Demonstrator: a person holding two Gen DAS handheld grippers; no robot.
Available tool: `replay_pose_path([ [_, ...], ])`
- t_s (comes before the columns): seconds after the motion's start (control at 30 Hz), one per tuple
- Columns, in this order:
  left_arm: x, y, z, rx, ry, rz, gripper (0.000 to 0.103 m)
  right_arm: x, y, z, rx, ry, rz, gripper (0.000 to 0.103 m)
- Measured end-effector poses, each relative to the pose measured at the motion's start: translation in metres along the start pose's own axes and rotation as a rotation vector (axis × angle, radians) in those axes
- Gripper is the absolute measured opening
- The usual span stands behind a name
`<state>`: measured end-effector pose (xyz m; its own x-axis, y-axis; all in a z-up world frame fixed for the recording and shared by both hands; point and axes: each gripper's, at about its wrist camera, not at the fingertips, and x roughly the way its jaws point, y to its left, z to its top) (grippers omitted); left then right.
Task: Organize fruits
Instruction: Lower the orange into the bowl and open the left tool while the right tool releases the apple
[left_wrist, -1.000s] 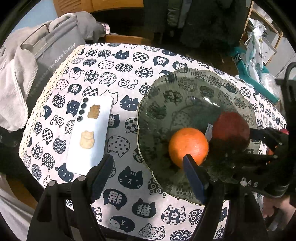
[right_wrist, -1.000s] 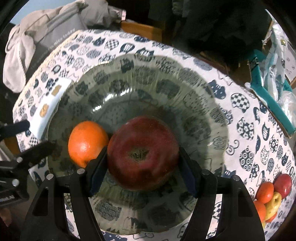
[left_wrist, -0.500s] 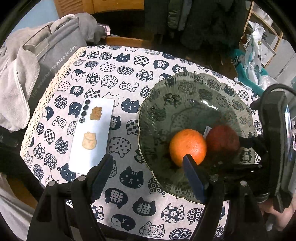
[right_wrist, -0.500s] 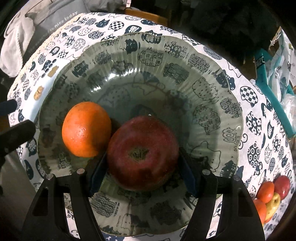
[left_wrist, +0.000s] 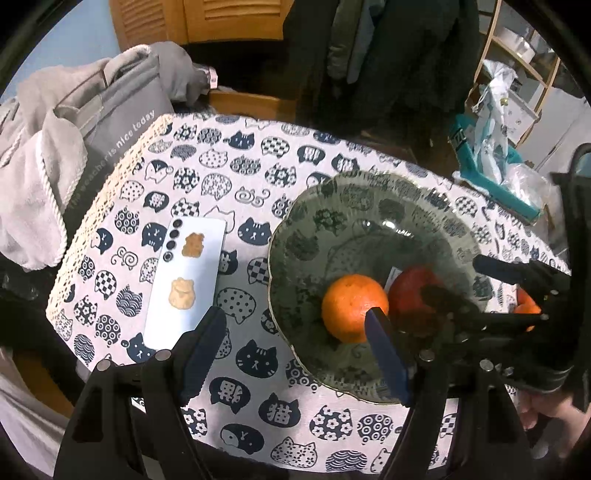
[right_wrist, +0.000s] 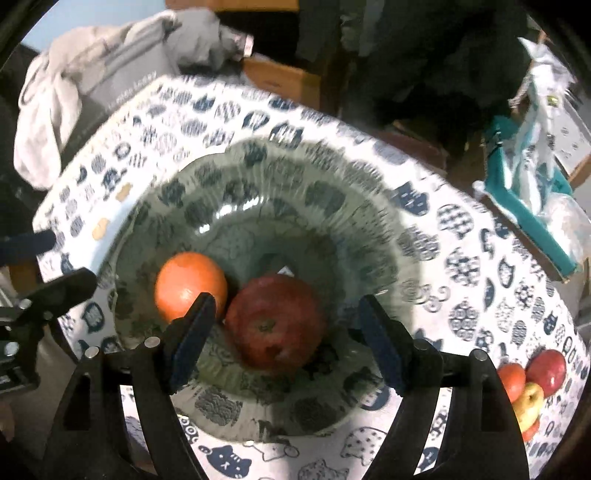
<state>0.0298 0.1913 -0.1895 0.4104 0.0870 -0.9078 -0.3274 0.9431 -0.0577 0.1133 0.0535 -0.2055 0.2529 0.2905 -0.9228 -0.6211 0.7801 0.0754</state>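
A grey-green patterned bowl (left_wrist: 314, 229) (right_wrist: 332, 206) stands on the cat-print tablecloth. In it lie an orange (left_wrist: 352, 304) (right_wrist: 186, 284) and a dark red apple (left_wrist: 412, 291) (right_wrist: 275, 321), side by side. My right gripper (right_wrist: 286, 332) is open above the bowl, its jaws apart on either side of the apple and clear of it; it also shows in the left wrist view (left_wrist: 491, 295). My left gripper (left_wrist: 295, 343) is open and empty over the bowl's near left rim. Several more fruits (right_wrist: 532, 380) lie at the table's right edge.
A white phone (left_wrist: 186, 280) with two cat stickers lies left of the bowl. Grey clothes and a bag (left_wrist: 74, 140) hang over a chair at the far left. A teal box with plastic bags (right_wrist: 528, 192) stands beyond the table's right side.
My right gripper has opened and let the red apple go into the bowl next to the orange, then drawn back and up. The left gripper has stayed nearly still.
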Motion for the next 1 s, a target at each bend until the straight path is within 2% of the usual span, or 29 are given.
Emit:
replay_pose_path([
  [0.43,-0.057,-0.017,0.008,0.024,-0.134,-0.048,0.079,-0.100,-0.030,0.001,0.126,-0.217,-0.058,0.080],
  [1.0,-0.120,-0.035,0.013,0.041,-0.293,-0.102,0.081,-0.201,-0.049,-0.032,0.165,-0.443,-0.112,0.080],
])
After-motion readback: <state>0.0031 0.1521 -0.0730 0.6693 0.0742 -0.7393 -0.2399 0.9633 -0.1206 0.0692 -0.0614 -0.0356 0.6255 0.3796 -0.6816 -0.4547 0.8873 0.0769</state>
